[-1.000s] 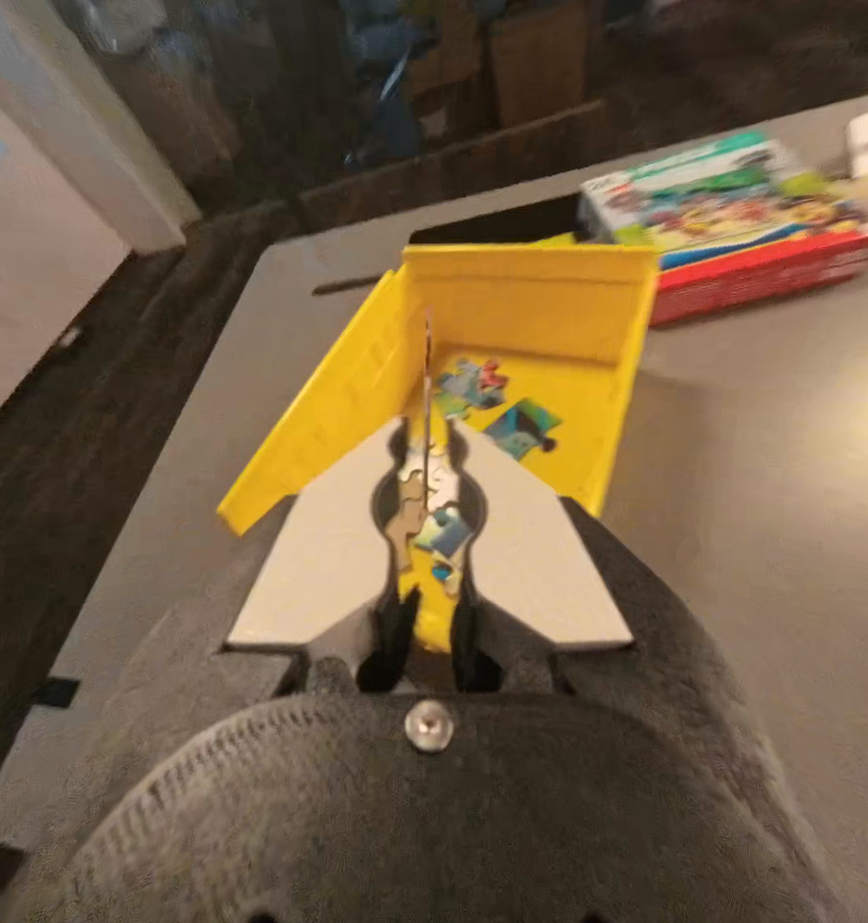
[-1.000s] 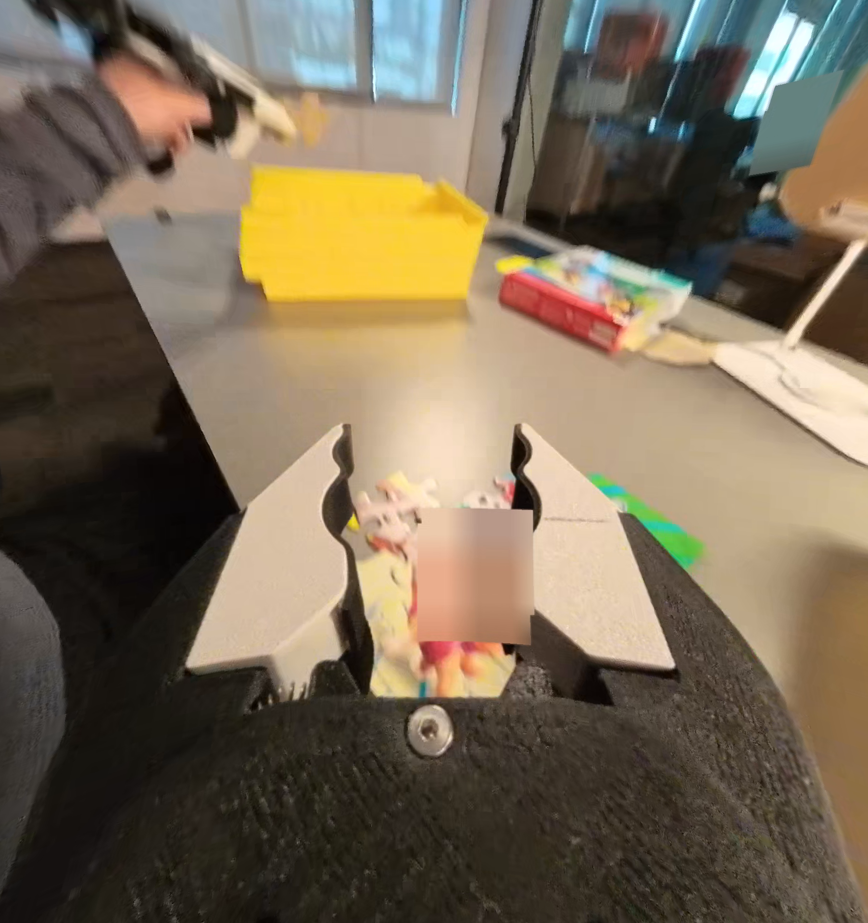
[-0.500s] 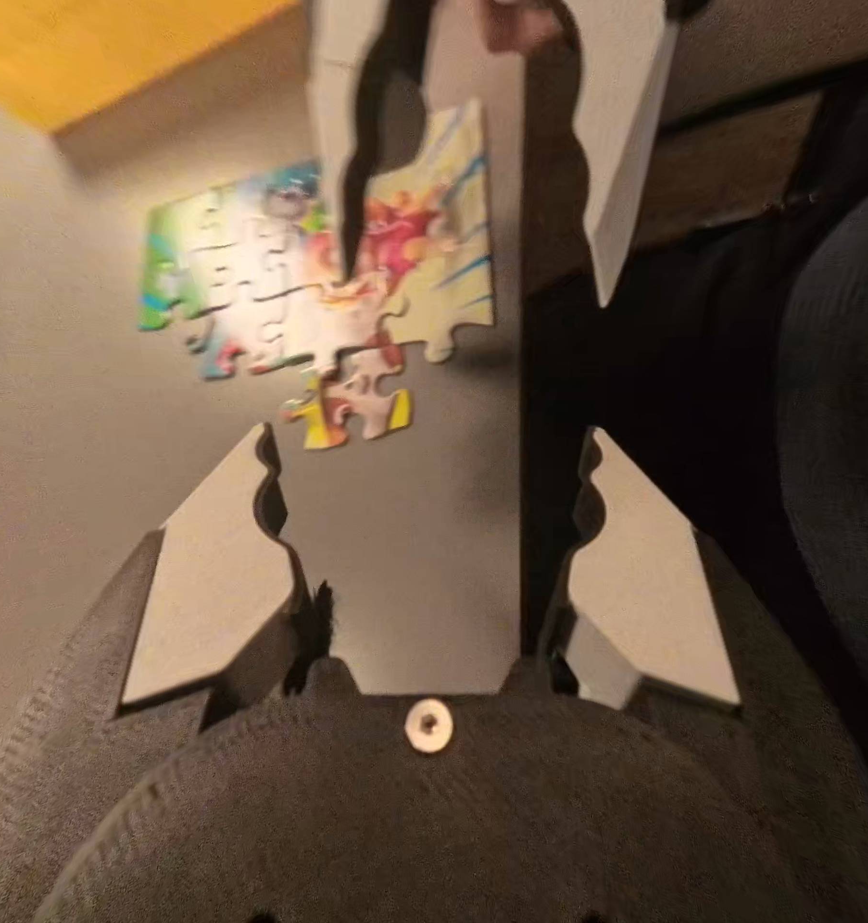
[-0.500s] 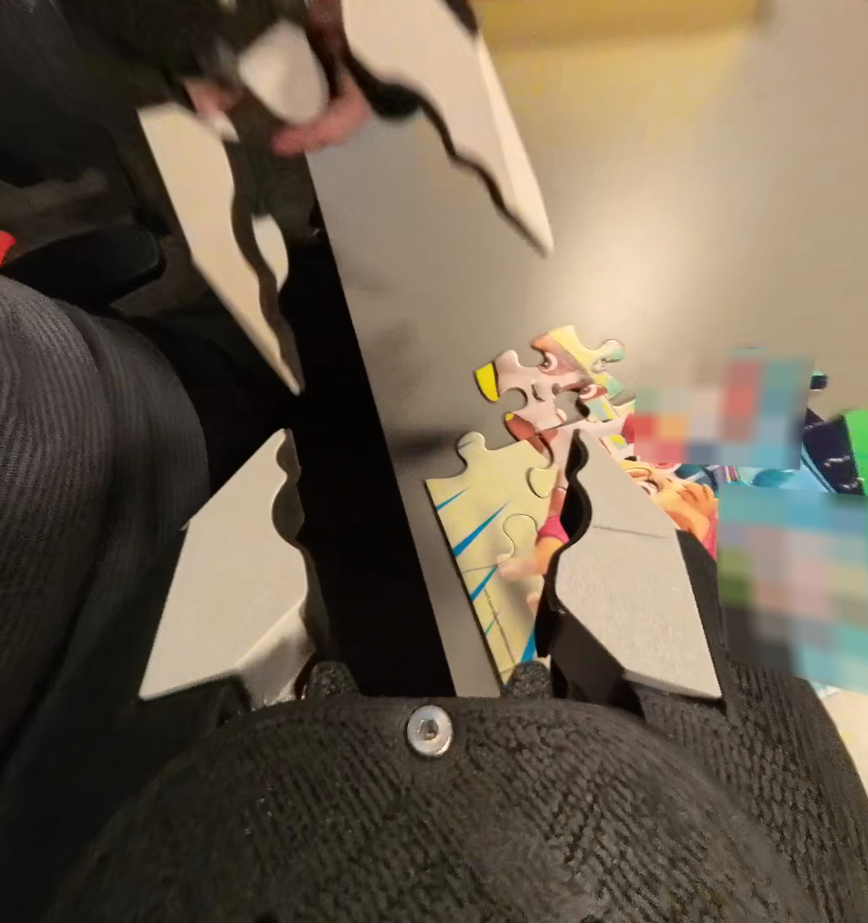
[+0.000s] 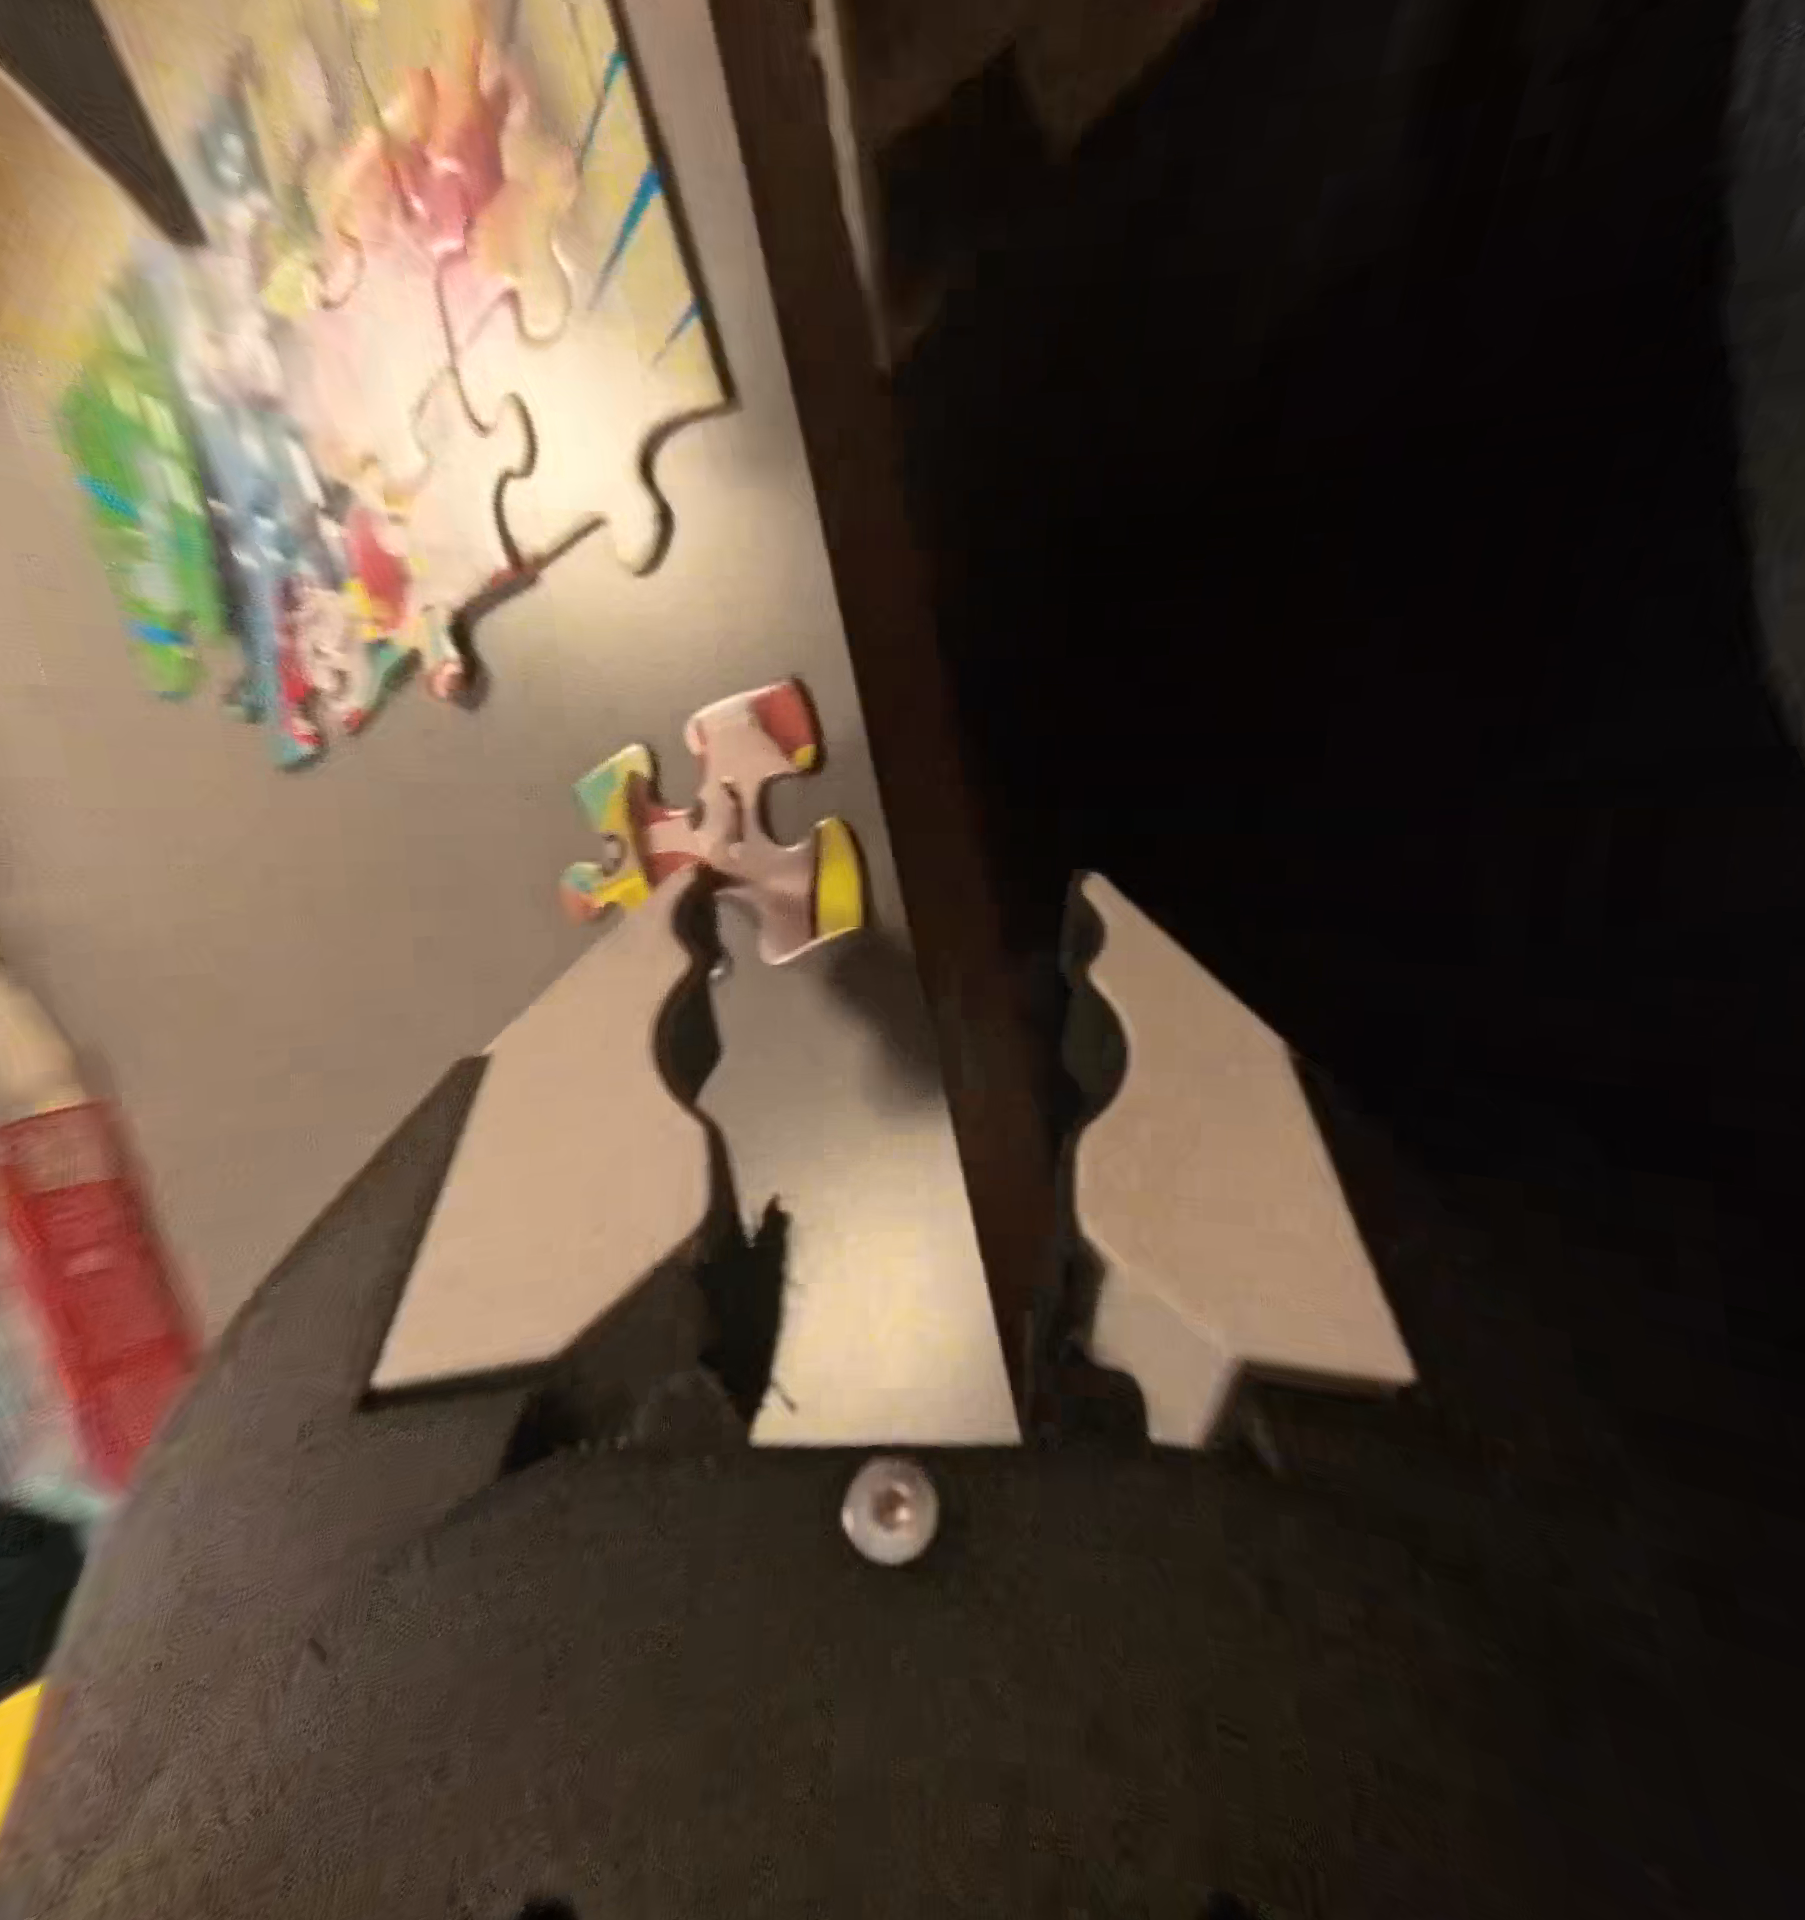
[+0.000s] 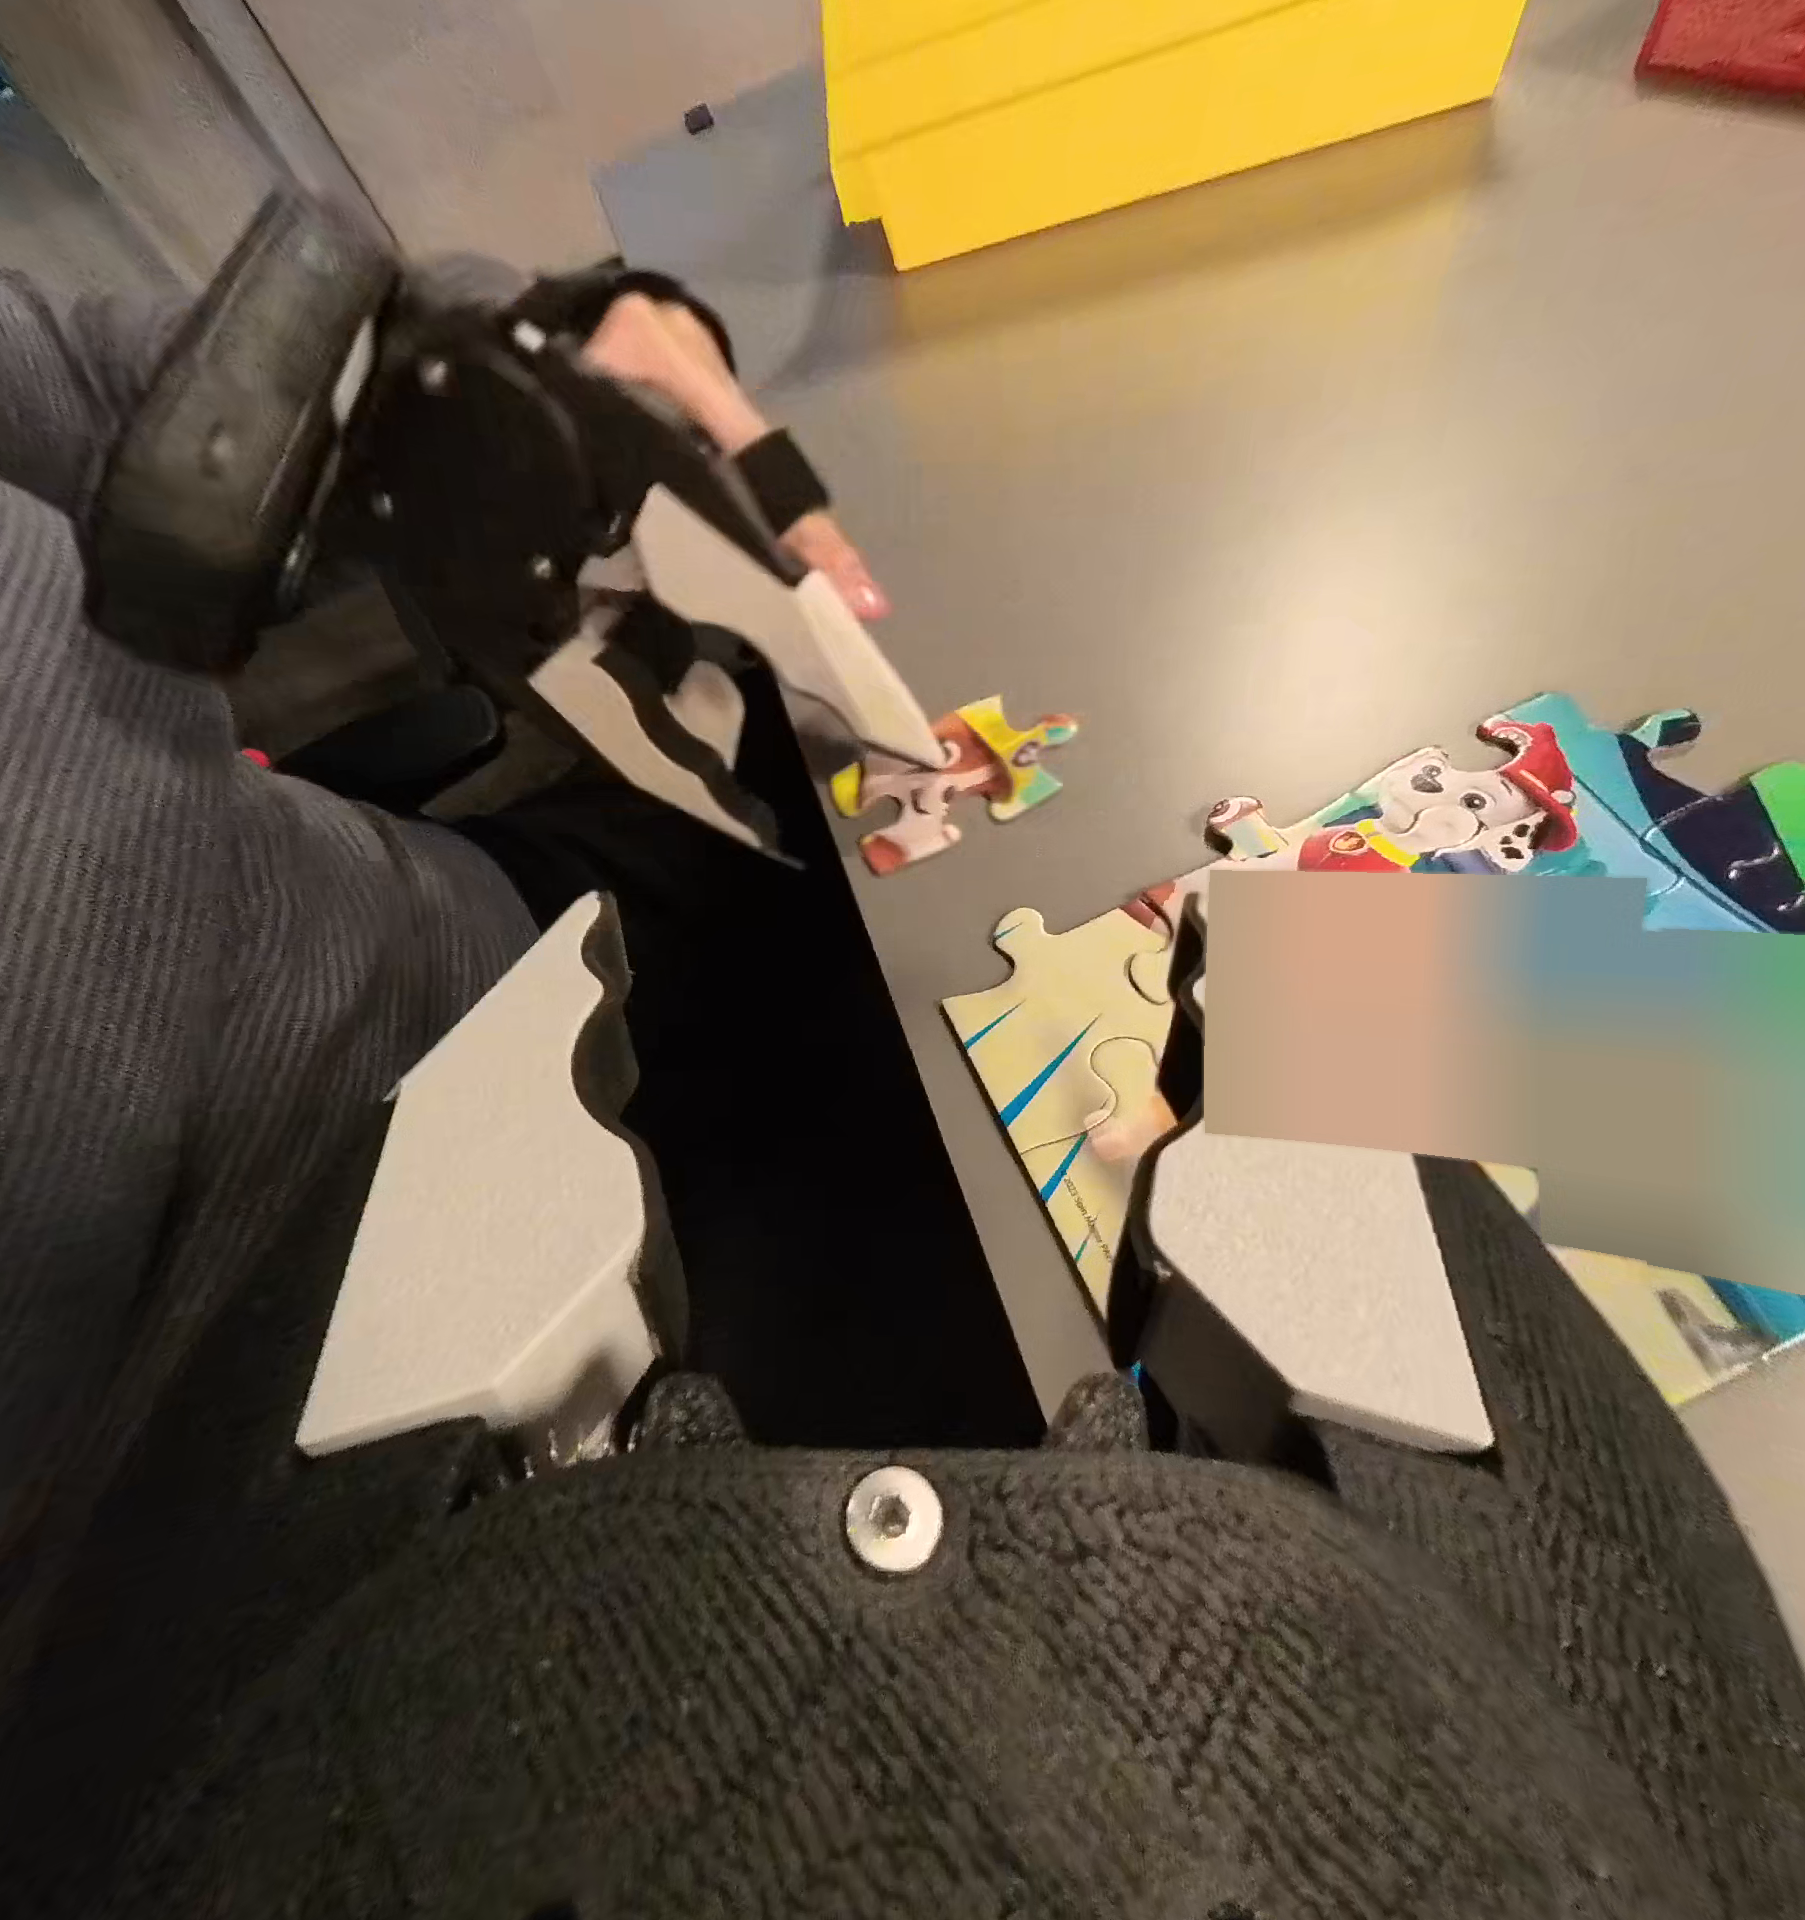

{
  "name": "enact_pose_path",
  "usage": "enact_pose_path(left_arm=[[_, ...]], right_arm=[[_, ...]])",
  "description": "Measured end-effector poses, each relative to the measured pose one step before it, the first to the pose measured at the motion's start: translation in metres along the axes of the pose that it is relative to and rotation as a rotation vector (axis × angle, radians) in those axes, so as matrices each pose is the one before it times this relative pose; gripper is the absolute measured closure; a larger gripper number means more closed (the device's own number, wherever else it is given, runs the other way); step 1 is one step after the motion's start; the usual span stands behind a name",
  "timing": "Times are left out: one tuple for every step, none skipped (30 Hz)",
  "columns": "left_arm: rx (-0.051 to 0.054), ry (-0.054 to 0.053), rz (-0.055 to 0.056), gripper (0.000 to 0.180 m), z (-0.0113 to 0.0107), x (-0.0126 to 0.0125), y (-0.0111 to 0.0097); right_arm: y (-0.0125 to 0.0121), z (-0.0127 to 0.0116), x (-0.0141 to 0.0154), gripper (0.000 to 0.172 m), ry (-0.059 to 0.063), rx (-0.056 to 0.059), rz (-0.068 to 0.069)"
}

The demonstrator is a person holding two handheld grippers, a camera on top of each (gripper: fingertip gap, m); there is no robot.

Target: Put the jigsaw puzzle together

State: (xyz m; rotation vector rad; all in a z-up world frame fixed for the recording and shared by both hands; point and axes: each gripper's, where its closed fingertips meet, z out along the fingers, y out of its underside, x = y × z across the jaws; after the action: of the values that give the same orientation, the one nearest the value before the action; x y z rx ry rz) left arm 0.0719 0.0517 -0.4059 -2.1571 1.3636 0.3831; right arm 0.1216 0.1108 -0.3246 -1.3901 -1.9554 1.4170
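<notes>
Grey table carries everything; its near edge runs between both my pairs of fingers. Yellow bin sits toward the far side, a red box beside it at the far right. Half-built puzzle lies along the near edge. My right gripper is wide apart and bare: one finger over the puzzle's pale corner, the other off the table above a grey-clad leg. My left gripper is also apart, gripping nothing: one fingertip is on the loose puzzle piece near the table edge, the other hangs past the edge. That piece lies flat, apart from the puzzle.
</notes>
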Motion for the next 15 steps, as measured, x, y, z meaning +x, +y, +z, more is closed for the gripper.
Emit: enact_pose_path(left_arm=[[0.0006, -0.1081, 0.0765, 0.132, -0.00166, -0.00363, 0.00117], [0.0051, -0.0796, 0.0713, 0.142, -0.00278, -0.00055, -0.00135], [0.0094, -0.0557, 0.0402, 0.152, -0.00382, 0.00040, -0.00336], [0.0145, -0.0352, 0.0097, 0.162, -0.00506, -0.00025, -0.00396], [0.0097, -0.0171, -0.0138, 0.166, -0.00578, -0.00115, -0.00146], [0.0239, -0.0534, -0.0272, 0.173, -0.00832, -0.00962, -0.00096], [0.0662, -0.0713, -0.0442, 0.180, -0.01253, -0.01604, -0.00448], [0.0740, -0.0234, -0.0898, 0.180, -0.01335, -0.01368, -0.00402], [0.0314, -0.0671, -0.1170, 0.180, -0.01302, -0.02333, 0.00307], [-0.0228, -0.0971, -0.0678, 0.180, -0.01221, -0.03030, 0.01251], [-0.0818, -0.1300, -0.0255, 0.180, -0.01035, -0.03801, 0.02324], [-0.1168, -0.1308, -0.0103, 0.180, -0.00613, -0.04058, 0.03059], [-0.1301, -0.0924, -0.0252, 0.180, 0.00054, -0.03588, 0.03412], [-0.1428, -0.0404, -0.0520, 0.180, 0.00723, -0.02792, 0.03527], [-0.1232, -0.0105, -0.0654, 0.180, 0.01154, -0.02196, 0.03020]], right_arm=[[0.00015, 0.00018, -0.00027, 0.069, -0.0045, 0.0063, 0.0075], [0.00015, 0.00062, -0.00043, 0.069, -0.0053, 0.0044, 0.0066], [0.00045, 0.00087, -0.00036, 0.069, -0.0038, 0.0012, 0.0046], [0.00072, 0.00084, -0.00027, 0.069, -0.0005, -0.0016, 0.0013], [0.00063, 0.00055, -0.00022, 0.070, 0.0013, -0.0027, -0.0011], [0.00046, -0.00006, -0.00001, 0.071, 0.0039, -0.0019, -0.0031], [0.00029, -0.00086, 0.00065, 0.072, 0.0094, 0.0001, -0.0066], [0.00030, -0.00170, 0.00137, 0.073, 0.0146, 0.0009, -0.0089], [0.00036, -0.00244, 0.00207, 0.076, 0.0178, 0.0010, -0.0100], [0.00046, -0.00316, 0.00308, 0.078, 0.0234, 0.0007, -0.0113], [0.00068, -0.00354, 0.00380, 0.080, 0.0286, -0.0003, -0.0155], [0.00060, -0.00357, 0.00350, 0.085, 0.0265, -0.0001, -0.0206], [-0.00012, -0.00348, 0.00273, 0.091, 0.0219, 0.0044, -0.0237], [-0.00094, -0.00306, 0.00259, 0.094, 0.0181, 0.0087, -0.0177], [-0.00122, -0.00229, 0.00240, 0.095, 0.0102, 0.0108, 0.0002]])
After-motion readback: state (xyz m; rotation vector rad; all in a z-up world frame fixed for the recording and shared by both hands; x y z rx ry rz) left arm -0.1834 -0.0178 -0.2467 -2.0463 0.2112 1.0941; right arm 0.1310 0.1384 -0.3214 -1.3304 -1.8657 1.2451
